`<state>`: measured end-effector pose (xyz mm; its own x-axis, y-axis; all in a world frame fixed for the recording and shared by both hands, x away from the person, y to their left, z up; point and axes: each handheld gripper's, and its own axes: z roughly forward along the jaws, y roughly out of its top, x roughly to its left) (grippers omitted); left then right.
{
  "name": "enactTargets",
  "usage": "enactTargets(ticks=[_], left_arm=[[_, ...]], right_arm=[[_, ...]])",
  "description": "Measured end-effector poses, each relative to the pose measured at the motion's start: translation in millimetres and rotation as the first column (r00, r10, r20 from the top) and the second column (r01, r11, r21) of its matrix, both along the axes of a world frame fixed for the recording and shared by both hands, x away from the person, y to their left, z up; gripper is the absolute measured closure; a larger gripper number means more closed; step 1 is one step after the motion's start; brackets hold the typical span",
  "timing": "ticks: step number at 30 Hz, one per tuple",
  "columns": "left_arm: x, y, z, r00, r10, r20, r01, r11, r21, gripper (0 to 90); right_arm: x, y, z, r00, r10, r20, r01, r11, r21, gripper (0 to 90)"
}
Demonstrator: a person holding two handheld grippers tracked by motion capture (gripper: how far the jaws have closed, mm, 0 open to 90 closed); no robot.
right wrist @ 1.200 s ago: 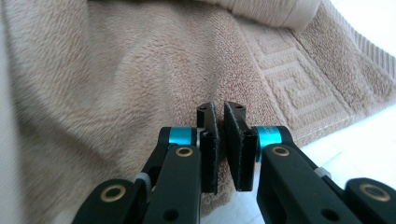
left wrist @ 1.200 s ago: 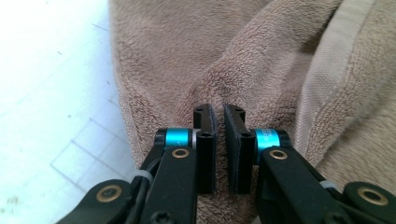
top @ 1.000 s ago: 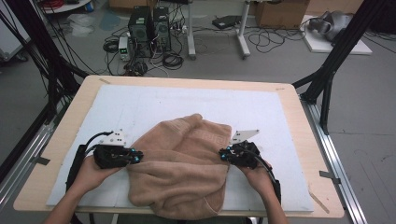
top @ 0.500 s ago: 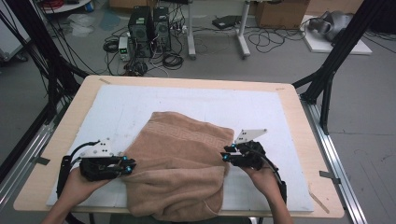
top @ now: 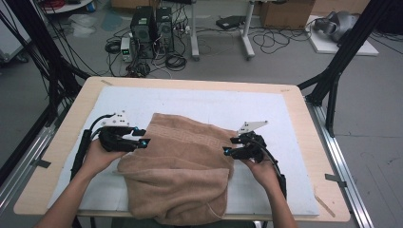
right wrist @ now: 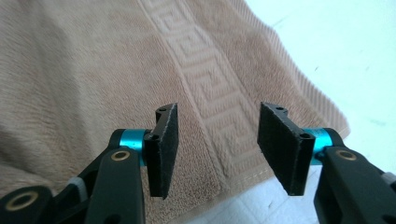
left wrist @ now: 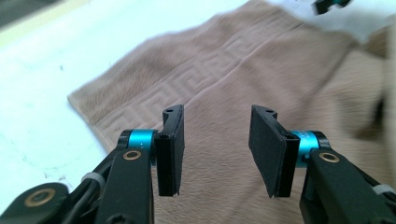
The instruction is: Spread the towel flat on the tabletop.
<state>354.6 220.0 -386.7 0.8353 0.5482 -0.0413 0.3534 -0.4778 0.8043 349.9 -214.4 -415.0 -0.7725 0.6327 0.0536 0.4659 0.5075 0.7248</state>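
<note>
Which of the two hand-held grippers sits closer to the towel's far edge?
The left hand-held gripper. It sits at the tan towel's far-left corner, beside the patterned band; the right hand-held gripper sits lower down the towel's right side.

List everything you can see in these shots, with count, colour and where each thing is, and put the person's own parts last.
Towel: one, tan with a key-pattern band, half folded on the mat, its near end hanging over the table's near edge.
Mat: one, white, covering most of the tabletop.
Table: one, light wood, centre of the high view.
Computer towers: two, black, on the floor beyond the table, among cables.
Left gripper: one, black, at the towel's left edge, jaws just opened, nothing between them.
Right gripper: one, black, at the towel's right edge, jaws just opened, nothing between them.
Hands: two, one on each gripper.
</note>
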Motion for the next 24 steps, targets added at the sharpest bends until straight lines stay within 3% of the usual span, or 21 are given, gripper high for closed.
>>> enactTargets(ticks=[3, 6, 13, 18, 24], left_arm=[[12.4, -2.6, -13.4, 0.9995, 0.023, -0.024, -0.022, 0.9990, 0.039, 54.5], [18.1, -4.1, -21.1, 0.9990, 0.044, -0.010, -0.044, 0.9971, 0.063, 51.1], [28.1, -7.7, -36.2, 0.9978, 0.059, -0.029, -0.055, 0.9908, 0.123, 48.6], [31.6, -13.9, -48.7, 0.9959, 0.056, -0.072, -0.042, 0.9832, 0.177, 50.1], [29.9, -16.6, -47.7, 0.9965, 0.064, -0.053, -0.053, 0.9797, 0.193, 59.6]], right_arm=[[1.7, 1.3, -8.0, 0.9998, -0.004, -0.019, 0.004, 1.000, -0.010, 47.7], [2.5, 4.0, -11.8, 0.9998, -0.005, -0.019, 0.004, 0.999, -0.038, 48.3], [4.5, 9.9, -19.1, 0.9993, -0.009, -0.035, 0.006, 0.995, -0.095, 49.1], [2.5, 10.5, -23.4, 0.9992, -0.034, -0.023, 0.032, 0.996, -0.081, 51.5], [2.8, 9.2, -23.9, 0.9993, -0.031, -0.023, 0.029, 0.997, -0.066, 64.8]])
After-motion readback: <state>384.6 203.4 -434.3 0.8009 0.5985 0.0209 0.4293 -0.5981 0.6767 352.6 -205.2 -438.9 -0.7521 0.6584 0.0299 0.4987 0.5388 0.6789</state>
